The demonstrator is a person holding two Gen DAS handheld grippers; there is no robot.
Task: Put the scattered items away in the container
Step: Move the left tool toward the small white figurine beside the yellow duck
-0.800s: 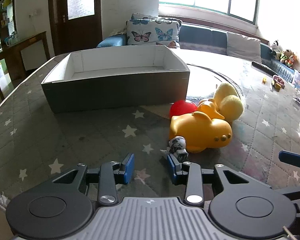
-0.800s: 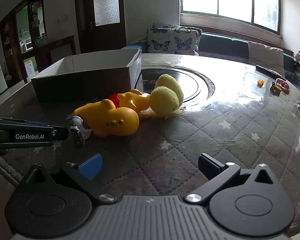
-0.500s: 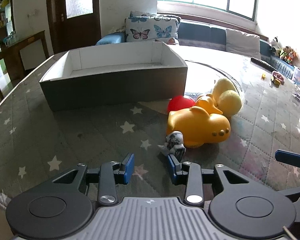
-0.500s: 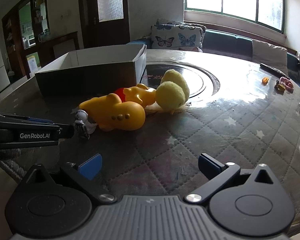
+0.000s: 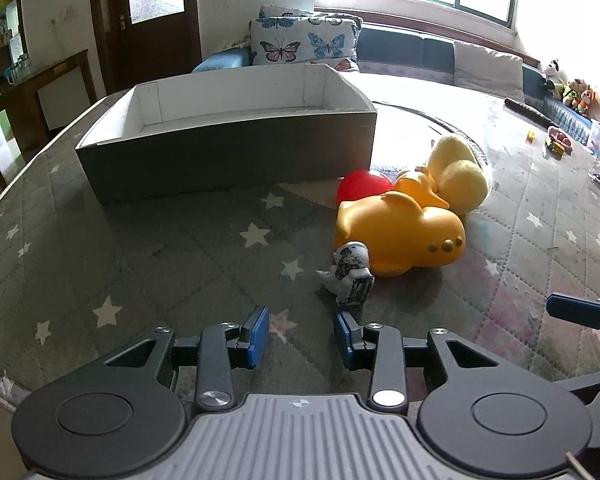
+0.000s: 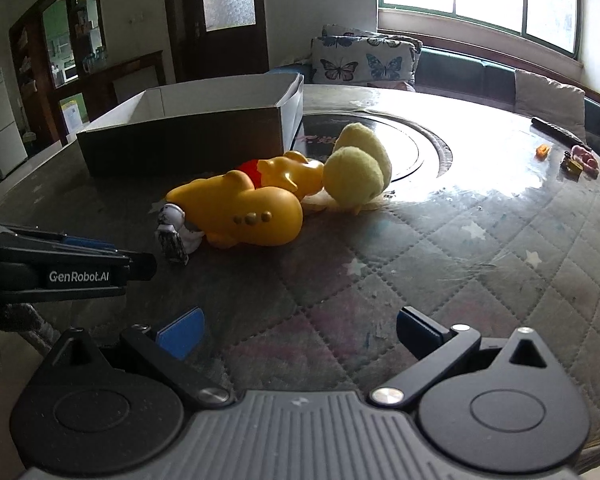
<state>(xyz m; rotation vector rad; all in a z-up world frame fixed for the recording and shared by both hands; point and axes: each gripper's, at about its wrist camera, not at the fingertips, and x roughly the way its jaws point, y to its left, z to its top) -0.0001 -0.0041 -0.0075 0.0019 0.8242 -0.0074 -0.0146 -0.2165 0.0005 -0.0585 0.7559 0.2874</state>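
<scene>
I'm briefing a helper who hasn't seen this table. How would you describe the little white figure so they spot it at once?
Start at the open cardboard box on the quilted table, then go to the toy heap by its near right corner. Against the big orange duck, nearest the left claw, lies the small white figure: the only white, black-marked, tiny toy among yellow and red ones.

Just ahead of the left jaws, the orange toy [image 5: 400,236] looks like smooth, glossy plastic, and the yellow chick [image 5: 462,178] beyond it is fuzzy plush. The box [image 5: 228,156], farther ahead, looks like matt cardboard; the surface [image 5: 140,248] is quilted cloth under a glossy clear sheet.
</scene>
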